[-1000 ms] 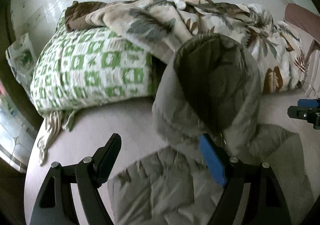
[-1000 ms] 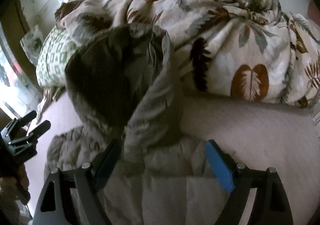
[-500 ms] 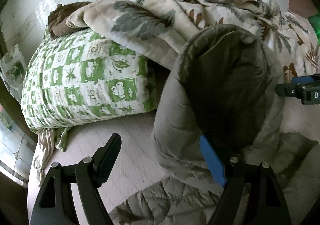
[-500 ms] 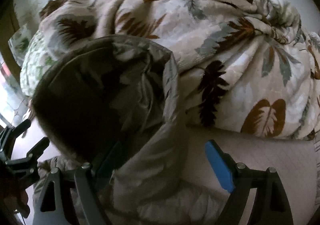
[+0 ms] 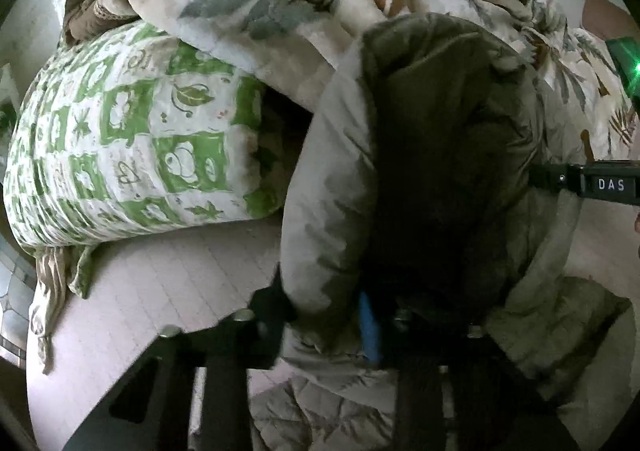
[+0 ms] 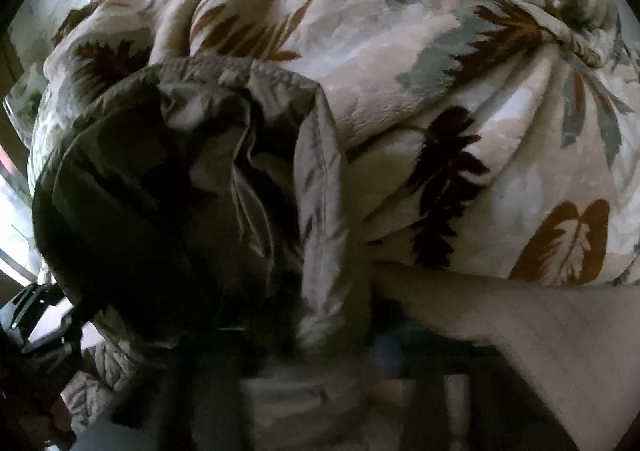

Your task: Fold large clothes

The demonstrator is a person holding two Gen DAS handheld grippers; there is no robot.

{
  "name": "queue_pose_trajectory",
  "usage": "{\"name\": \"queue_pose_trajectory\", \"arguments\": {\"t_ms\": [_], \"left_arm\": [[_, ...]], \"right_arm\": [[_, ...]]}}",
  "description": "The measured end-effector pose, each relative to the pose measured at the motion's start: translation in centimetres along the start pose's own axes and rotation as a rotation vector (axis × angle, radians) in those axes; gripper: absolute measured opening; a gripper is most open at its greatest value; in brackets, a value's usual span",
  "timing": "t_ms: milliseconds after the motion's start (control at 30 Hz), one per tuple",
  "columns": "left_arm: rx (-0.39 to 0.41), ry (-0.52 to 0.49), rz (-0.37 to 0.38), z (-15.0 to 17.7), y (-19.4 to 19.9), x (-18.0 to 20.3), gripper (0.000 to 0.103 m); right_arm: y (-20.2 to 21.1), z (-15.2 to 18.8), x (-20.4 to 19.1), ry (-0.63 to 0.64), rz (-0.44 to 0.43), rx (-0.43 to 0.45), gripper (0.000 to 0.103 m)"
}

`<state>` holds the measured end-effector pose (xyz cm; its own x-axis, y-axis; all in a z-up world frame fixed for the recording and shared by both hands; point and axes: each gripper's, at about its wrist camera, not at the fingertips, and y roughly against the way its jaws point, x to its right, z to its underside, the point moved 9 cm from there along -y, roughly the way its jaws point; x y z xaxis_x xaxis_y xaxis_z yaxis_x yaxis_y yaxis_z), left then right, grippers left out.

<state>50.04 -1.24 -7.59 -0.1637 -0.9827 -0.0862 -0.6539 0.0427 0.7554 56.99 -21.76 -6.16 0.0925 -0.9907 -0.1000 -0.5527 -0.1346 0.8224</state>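
nearest, the left gripper (image 5: 324, 315) has just been closing its jaws and now they pinch the edge of the grey hooded jacket (image 5: 328, 187). the right gripper (image 6: 340, 347) has also just been closing; its jaws look pinched on the other edge, though this part is blurred. the jacket lies on the bed (image 5: 160, 291), hood standing open. behind it are a green checked pillow (image 5: 120, 139) and a leaf-print blanket (image 6: 460, 91).
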Motion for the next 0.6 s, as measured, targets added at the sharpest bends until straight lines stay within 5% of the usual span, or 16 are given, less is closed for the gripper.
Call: {"name": "queue_pose_trajectory", "arguments": {"t_ms": [167, 600], "left_arm": [[0.012, -0.003, 0.032, 0.1, 1.4, 0.2, 0.012], [0.083, -0.029, 0.085, 2.4, 11.0, -0.4, 0.011]], "right_arm": [[1.5, 1.0, -0.9, 0.058, -0.007, -0.003, 0.013], [10.4, 4.8, -2.8, 0.118, -0.073, 0.043, 0.013]]}}
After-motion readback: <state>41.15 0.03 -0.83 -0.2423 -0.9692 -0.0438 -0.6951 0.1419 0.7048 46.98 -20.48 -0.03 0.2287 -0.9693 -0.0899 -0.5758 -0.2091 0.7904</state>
